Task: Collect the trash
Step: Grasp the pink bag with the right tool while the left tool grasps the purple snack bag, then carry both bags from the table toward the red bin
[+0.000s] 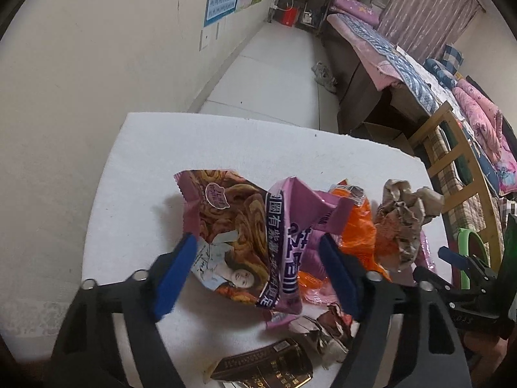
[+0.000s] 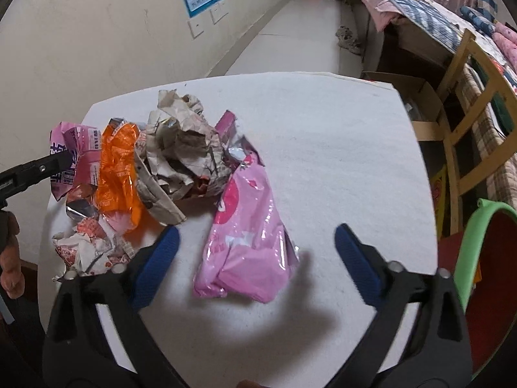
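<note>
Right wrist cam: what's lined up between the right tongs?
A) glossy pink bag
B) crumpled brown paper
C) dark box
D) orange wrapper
A: the glossy pink bag lies on the white table between the open right tongs, with neither pad touching it; the orange wrapper and crumpled brown paper sit further off to the left.

Cream walls [image 1: 97, 64], white floor [image 1: 278, 74], bed [image 1: 404, 61].

Soft, even indoor light is filling both views, nothing's blowing out. The wrappers [image 2: 248, 226] are giving off small glints, a big soft shadow is sitting on the desk [image 2: 339, 161], and fisheye is bending the dark edges.
</note>
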Motion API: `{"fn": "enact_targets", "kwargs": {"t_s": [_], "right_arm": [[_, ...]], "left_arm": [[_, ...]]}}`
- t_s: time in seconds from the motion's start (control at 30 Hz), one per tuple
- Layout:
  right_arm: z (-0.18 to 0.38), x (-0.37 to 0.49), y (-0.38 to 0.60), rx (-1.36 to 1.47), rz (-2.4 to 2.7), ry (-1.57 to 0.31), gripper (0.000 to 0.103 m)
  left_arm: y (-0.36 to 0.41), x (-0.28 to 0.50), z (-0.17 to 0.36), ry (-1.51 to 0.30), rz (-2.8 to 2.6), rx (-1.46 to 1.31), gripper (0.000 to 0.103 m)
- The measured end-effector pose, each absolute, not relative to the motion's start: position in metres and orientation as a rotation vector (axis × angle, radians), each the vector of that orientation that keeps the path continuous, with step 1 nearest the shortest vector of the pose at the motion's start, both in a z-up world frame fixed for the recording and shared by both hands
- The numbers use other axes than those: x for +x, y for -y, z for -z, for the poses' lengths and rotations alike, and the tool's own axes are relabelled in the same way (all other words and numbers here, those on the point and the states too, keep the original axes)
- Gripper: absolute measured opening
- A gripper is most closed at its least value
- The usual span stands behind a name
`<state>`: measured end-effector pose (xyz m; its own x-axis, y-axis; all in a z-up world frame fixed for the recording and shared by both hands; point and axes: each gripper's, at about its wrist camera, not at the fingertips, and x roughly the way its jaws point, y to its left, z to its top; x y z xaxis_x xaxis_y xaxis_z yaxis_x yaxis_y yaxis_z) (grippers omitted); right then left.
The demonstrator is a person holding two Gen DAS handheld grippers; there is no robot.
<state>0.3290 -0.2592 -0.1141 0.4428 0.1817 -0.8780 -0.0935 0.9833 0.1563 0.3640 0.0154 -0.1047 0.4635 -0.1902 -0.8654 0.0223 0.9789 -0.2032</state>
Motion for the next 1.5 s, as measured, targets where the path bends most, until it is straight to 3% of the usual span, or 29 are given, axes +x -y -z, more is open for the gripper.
{"fn": "enact_targets", "kwargs": {"t_s": [0.03, 0.1, 0.17, 0.37, 0.63, 1.5], "right_arm": [[0.117, 0.331, 0.259, 0.087, -0.177, -1.11, 0.081], [0.119, 0.333, 0.259, 0.098, -0.193, -1.121, 0.06], [0.12, 0.332, 0.26, 0.105, -0.203, -1.129, 0.047], [0.114, 0.318, 0.261, 0.095, -0.211, -1.115, 0.041], [0.099, 0.296, 0.271, 0.103, -0.176, -1.095, 0.034], [0.039, 0.183, 0.31, 0.153, -0.109, -0.988, 0.033]], "left_arm": [[-0.016, 0.364, 0.106, -1.087, 0.136, -0.178, 0.068], [-0.015, 0.365, 0.109, -1.102, 0.143, -0.177, 0.054], [-0.012, 0.363, 0.11, -1.106, 0.147, -0.166, 0.045], [-0.009, 0.353, 0.102, -1.09, 0.147, -0.134, 0.022], [-0.019, 0.332, 0.088, -1.07, 0.133, -0.141, 0.005], [-0.035, 0.208, 0.005, -0.912, 0.149, -0.144, 0.004]]}}
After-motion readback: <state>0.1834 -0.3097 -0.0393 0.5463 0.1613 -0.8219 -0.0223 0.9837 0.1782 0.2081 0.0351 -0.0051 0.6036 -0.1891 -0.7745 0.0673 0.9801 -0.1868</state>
